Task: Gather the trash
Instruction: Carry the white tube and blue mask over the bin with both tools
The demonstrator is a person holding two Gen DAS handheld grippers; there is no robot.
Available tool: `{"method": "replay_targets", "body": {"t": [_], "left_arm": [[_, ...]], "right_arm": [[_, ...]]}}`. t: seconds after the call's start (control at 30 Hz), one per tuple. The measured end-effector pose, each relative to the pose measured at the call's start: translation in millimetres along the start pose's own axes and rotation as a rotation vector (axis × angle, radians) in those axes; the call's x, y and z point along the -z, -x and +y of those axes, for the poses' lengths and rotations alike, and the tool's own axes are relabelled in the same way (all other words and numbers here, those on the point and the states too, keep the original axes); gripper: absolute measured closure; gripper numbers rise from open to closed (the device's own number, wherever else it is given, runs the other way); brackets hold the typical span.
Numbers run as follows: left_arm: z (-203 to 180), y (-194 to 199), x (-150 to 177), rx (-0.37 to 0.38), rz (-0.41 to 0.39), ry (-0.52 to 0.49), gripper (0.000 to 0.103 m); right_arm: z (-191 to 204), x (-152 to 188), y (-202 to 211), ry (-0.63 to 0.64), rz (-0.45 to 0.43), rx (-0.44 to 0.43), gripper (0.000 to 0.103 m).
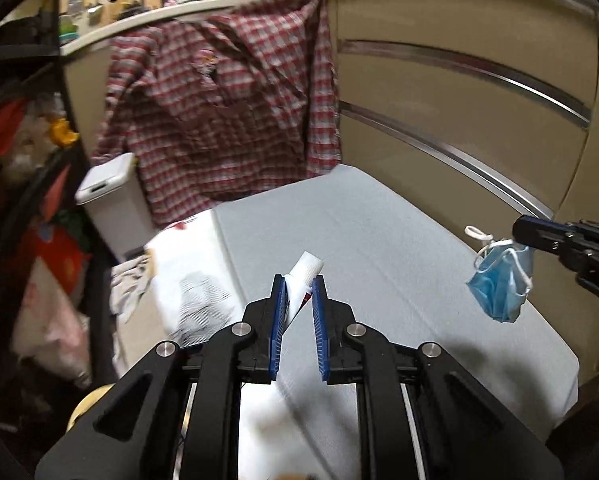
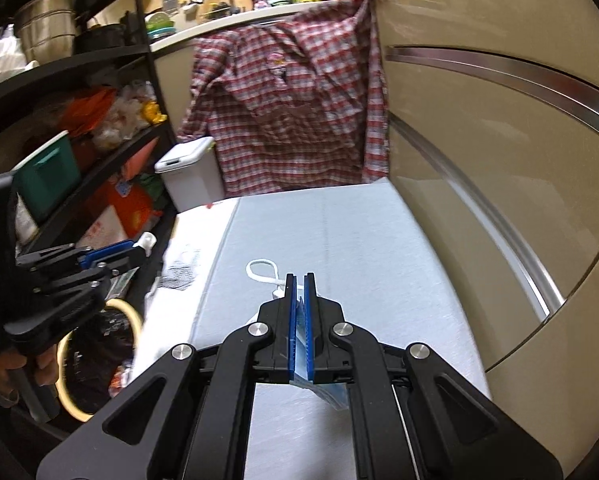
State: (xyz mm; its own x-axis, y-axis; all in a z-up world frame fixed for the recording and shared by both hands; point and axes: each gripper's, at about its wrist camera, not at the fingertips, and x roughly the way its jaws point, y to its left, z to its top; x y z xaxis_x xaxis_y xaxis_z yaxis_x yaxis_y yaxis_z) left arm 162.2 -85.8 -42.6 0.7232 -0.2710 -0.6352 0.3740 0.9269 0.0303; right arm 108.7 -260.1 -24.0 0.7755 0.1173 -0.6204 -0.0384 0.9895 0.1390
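Note:
My left gripper (image 1: 299,280) is shut on a white toothpaste tube (image 1: 305,276) and holds it above the grey table (image 1: 379,220); the tube's end sticks out past the blue pads. It also shows in the right wrist view (image 2: 137,249), at the table's left edge. My right gripper (image 2: 300,278) is shut on a blue face mask (image 2: 301,312), whose white ear loop (image 2: 261,270) pokes forward. In the left wrist view the mask (image 1: 499,284) hangs from the right gripper (image 1: 517,234) above the table's right side.
A white lidded bin (image 1: 107,196) stands on the floor past the table's far left corner. A plaid shirt (image 1: 227,100) hangs behind the table. Beige cabinet fronts (image 2: 479,140) run along the right. Black shelves (image 2: 79,120) with clutter stand left. A black bag with a tan rim (image 2: 99,360) sits below.

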Motion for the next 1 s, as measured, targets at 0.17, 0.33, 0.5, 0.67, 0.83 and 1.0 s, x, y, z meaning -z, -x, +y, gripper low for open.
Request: {"method": "replay_targets", "body": {"t": [0.17,0.33,0.5,0.67,0.83,1.0], "left_arm": [[20.6,50.6,16.0,-0.065,-0.014,0.012,0.089],[42.8,95.7,33.6,-0.126,-0.023,0.034,0.089],[69.4,132.6,54.7,-0.193,-0.025,0.081,0.089],[98.0,157.9,75.4,-0.252,-0.036,0.126,0.089],[125.2,170.1,93.6,-0.287,-0.037,0.179,0.089],[153.9,170.9,110.5,-0.306,-0.032,0.244,0.089]], "right_arm": [[39.4,11.0,18.0,0.021,-0.006,-0.060,0.099],[80.4,19.9,30.8,0.062,-0.007,-0.117,0.099],[128.7,28.5,37.2,0.118,0.004,-0.172,0.099],[180.9,36.6,38.2,0.186,0.022,-0.229,0.099],[224.5,44.5,34.2,0.235,0.042,-0.274,0.099],[259.6,51.3,22.4,0.272,0.069,-0.303,0.099]]}}
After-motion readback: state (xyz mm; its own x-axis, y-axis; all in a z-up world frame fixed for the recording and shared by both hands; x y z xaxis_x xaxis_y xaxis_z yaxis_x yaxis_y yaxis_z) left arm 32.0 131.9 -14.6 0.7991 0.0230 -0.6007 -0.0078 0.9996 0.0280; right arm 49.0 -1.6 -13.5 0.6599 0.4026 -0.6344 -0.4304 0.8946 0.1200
